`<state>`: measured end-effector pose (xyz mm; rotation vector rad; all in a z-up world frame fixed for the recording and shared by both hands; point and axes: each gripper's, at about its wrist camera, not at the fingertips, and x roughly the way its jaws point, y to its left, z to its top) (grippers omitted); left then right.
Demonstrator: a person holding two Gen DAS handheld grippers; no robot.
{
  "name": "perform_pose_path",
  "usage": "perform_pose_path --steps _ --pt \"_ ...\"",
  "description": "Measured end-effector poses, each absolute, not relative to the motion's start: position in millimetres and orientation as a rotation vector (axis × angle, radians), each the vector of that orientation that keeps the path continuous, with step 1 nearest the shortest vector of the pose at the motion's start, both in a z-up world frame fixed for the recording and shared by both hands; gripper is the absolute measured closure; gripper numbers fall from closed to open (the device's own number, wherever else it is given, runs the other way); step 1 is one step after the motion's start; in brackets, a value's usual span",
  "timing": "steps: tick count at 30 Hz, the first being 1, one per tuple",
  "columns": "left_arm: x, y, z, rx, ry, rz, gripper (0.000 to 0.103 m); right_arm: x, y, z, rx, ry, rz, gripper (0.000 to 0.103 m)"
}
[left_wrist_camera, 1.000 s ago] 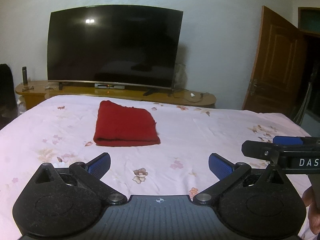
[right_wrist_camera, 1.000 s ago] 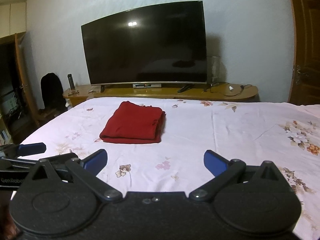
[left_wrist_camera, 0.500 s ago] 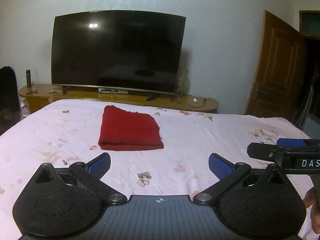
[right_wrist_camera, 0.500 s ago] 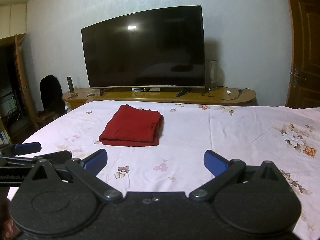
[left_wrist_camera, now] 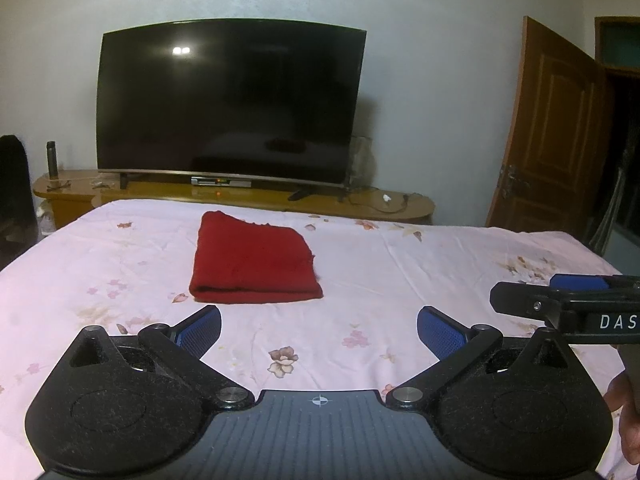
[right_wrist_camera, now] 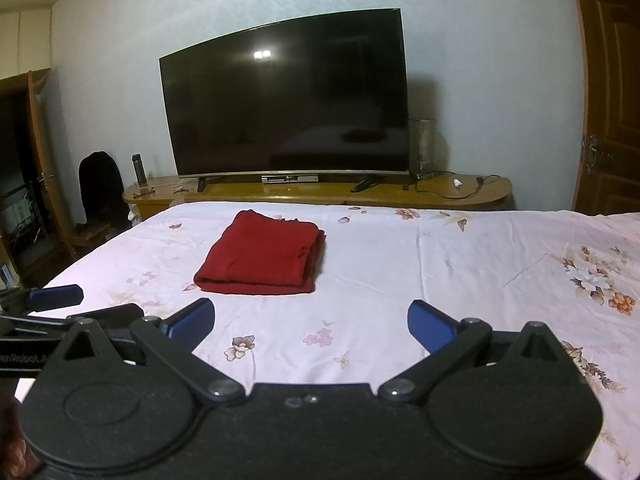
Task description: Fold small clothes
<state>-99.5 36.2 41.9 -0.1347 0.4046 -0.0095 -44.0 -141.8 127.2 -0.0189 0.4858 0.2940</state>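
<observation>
1. One red folded garment lay flat on the bed, toward the far left part of the floral sheet, well ahead of both grippers and touched by neither.
2. Its long axis ran away from the cameras toward the television. The thick rolled fold faced the grippers as the near edge, and the narrower far edge pointed at the wooden TV bench.
3. In the right wrist view the garment showed stacked layers along its right side, so the open edges faced right and the left side looked like a closed fold.
4. The left gripper hung above the near part of the bed with its jaws spread wide, its two blue pads holding nothing.
5. The right gripper was likewise spread wide and empty, two blue pads visible, just beside the left one.
6. Each gripper's side appeared at the edge of the other's view.
7. Counted: one garment, two grippers, one television, one bench, one brown door standing ajar on the right, and one dark bottle upright at the bench's left end.
8. Loose cables and a small white object, too small to identify, rested on the bench's right end.
</observation>
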Motion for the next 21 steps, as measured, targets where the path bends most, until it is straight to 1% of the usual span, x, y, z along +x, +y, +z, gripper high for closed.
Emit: perform_pose_path --steps 21 --pt "-98.1 35.9 41.9 -0.124 0.397 -0.016 0.0 -40.8 -143.0 126.2 -0.014 0.492 0.294 0.001"
